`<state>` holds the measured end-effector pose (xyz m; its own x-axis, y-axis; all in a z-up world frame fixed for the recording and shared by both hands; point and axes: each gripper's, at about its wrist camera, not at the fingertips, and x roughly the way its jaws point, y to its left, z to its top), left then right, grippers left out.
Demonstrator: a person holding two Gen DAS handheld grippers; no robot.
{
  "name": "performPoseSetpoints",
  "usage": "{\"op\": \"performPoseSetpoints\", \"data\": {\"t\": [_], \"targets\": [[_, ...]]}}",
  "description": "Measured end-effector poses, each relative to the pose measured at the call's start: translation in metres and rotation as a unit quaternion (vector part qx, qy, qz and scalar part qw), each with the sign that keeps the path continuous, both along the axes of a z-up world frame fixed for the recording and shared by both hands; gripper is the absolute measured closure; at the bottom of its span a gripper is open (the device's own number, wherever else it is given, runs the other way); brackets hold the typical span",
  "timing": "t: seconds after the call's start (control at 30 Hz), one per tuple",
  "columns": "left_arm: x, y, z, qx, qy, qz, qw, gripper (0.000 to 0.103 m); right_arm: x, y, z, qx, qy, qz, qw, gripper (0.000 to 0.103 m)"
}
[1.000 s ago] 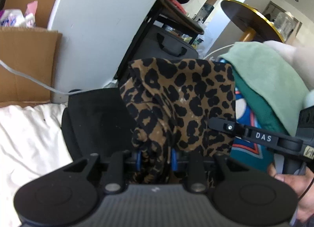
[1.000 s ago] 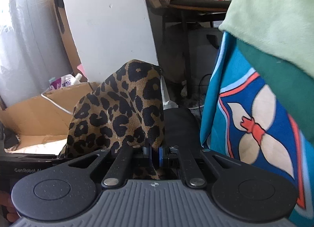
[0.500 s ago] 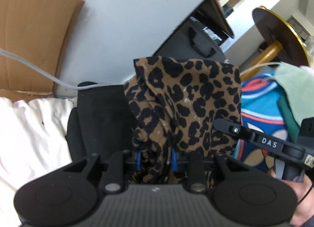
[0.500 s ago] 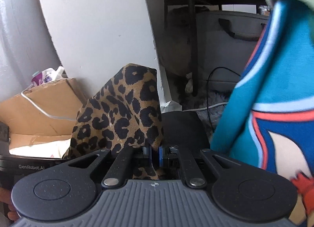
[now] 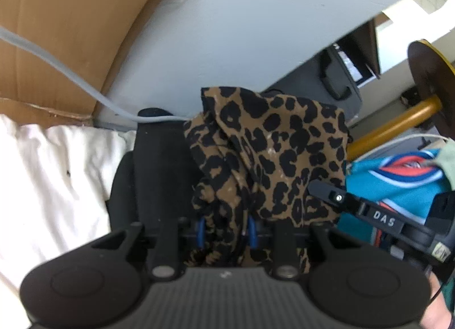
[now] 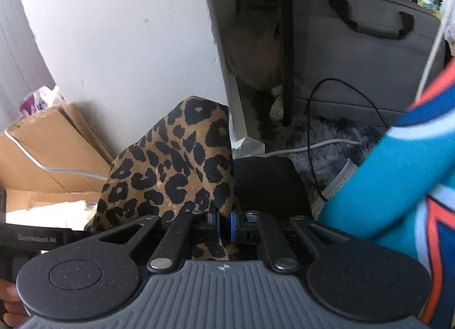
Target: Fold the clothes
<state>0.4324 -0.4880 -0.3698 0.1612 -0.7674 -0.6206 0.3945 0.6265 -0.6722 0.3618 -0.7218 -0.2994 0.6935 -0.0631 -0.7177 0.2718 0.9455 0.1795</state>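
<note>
A leopard-print garment (image 5: pixel 273 152) hangs bunched between both grippers. My left gripper (image 5: pixel 226 232) is shut on a thick fold of it, the blue pads pressing the cloth from both sides. In the right wrist view the same leopard-print garment (image 6: pixel 173 172) rises left of centre, and my right gripper (image 6: pixel 224 225) is shut on its edge with the pads nearly together. The right gripper's black body marked DAS (image 5: pixel 381 219) shows at the right of the left wrist view. A black cloth (image 5: pixel 153 175) lies beneath and behind the garment.
A white sheet (image 5: pixel 51 175) covers the surface at left, with a cardboard box (image 5: pixel 65 24) and a grey cable (image 5: pixel 57 67) behind it. A white wall panel (image 6: pixel 122 33) stands ahead. A teal patterned garment (image 6: pixel 398 186) hangs at right, near a grey case (image 6: pixel 364 53) and a fuzzy rug (image 6: pixel 327 144).
Both grippers have sunk and moved forward with the leopard-print garment still held. The pale green and teal clothes have slid out to the right edge of both views.
</note>
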Motion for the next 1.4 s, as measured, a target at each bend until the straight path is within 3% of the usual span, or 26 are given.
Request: {"op": "performPoseSetpoints", "data": {"t": [0.33, 0.4, 0.47, 0.53, 0.67, 0.77, 0.9, 1.03, 1.2, 1.27, 1.4], "targets": [[0.026, 0.001, -0.017, -0.006, 0.029, 0.031, 0.9991, 0.070, 0.040, -0.016, -0.021, 0.032, 0.002, 0.000, 0.999, 0.096], [0.030, 0.008, -0.017, 0.005, 0.035, 0.048, 0.9982, 0.065, 0.041, -0.017, -0.024, 0.022, 0.005, -0.006, 1.000, 0.082], [0.035, 0.018, -0.015, 0.011, 0.040, 0.060, 0.9973, 0.060, 0.036, -0.019, -0.019, 0.012, -0.002, -0.021, 1.000, 0.079], [0.037, 0.027, -0.007, 0.022, 0.020, 0.062, 0.9976, 0.060, 0.027, -0.021, -0.011, 0.013, -0.020, -0.019, 1.000, 0.079], [0.042, 0.034, 0.019, 0.029, -0.025, 0.044, 0.9983, 0.068, 0.003, -0.012, 0.001, 0.004, -0.051, -0.013, 0.999, 0.078], [0.039, 0.019, 0.038, 0.037, -0.072, 0.006, 0.9967, 0.069, -0.015, -0.002, -0.004, 0.010, -0.067, -0.022, 0.997, 0.078], [0.029, -0.009, 0.047, 0.037, -0.097, -0.031, 0.9941, 0.073, -0.026, 0.011, -0.018, 0.012, -0.064, -0.025, 0.998, 0.078], [0.007, -0.033, 0.041, 0.043, -0.143, -0.063, 0.9868, 0.087, -0.026, 0.026, -0.034, 0.010, -0.056, -0.013, 0.998, 0.078], [-0.003, -0.044, 0.010, 0.093, -0.144, -0.069, 0.9828, 0.091, -0.030, 0.047, -0.059, 0.002, -0.033, 0.006, 0.999, 0.079], [-0.005, -0.039, -0.002, 0.106, -0.145, -0.068, 0.9813, 0.101, -0.038, 0.052, -0.064, -0.014, -0.035, 0.019, 0.999, 0.078], [-0.004, -0.031, -0.009, 0.102, -0.153, -0.070, 0.9805, 0.100, -0.060, 0.048, -0.064, -0.027, -0.037, 0.022, 0.999, 0.074]]}}
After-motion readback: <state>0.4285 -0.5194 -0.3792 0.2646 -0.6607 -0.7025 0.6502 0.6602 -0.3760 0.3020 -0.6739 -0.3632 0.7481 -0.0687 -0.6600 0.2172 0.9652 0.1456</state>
